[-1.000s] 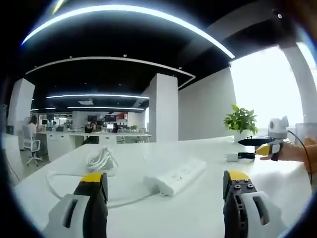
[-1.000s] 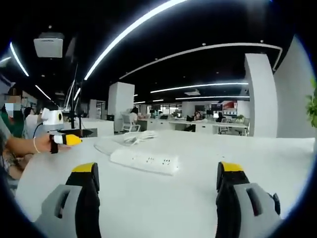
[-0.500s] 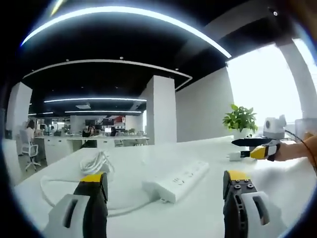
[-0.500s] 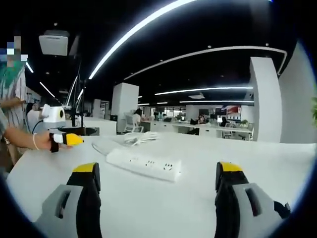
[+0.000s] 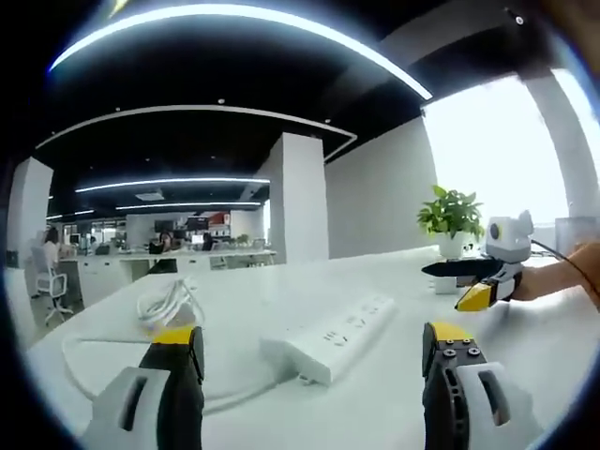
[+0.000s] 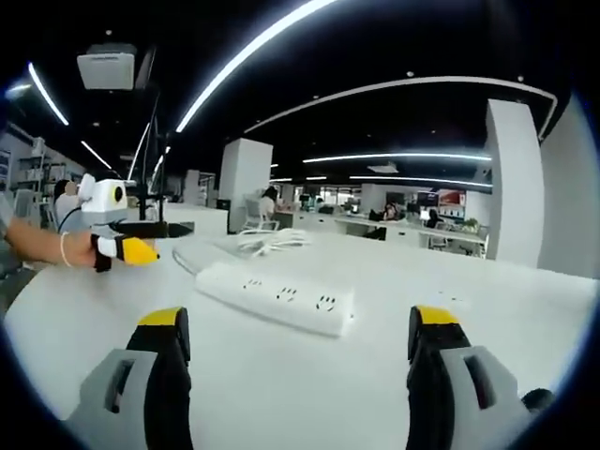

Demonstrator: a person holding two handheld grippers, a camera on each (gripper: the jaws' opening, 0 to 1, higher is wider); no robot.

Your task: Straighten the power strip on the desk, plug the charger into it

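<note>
A white power strip [image 5: 330, 336] lies at an angle on the white desk [image 5: 525, 356], just ahead of my left gripper [image 5: 309, 349], whose jaws stand wide open and hold nothing. Its cable runs left to a loose coil [image 5: 167, 304]. In the right gripper view the same strip [image 6: 277, 296] lies across the desk ahead of my right gripper [image 6: 300, 345], also open with nothing in it. The right gripper [image 5: 476, 284] also shows at the right of the left gripper view, held by a hand. A small white block [image 5: 440, 284], perhaps the charger, sits by its tips.
A potted plant [image 5: 451, 215] stands at the desk's far right end. The left gripper [image 6: 127, 249], in a person's hand, comes in from the left of the right gripper view. White pillars, other desks and seated people are far behind.
Both cameras have drawn closer to the power strip, which now looks larger. In the left gripper view the right gripper has tilted its tip downward. Both pairs of jaws stayed open.
</note>
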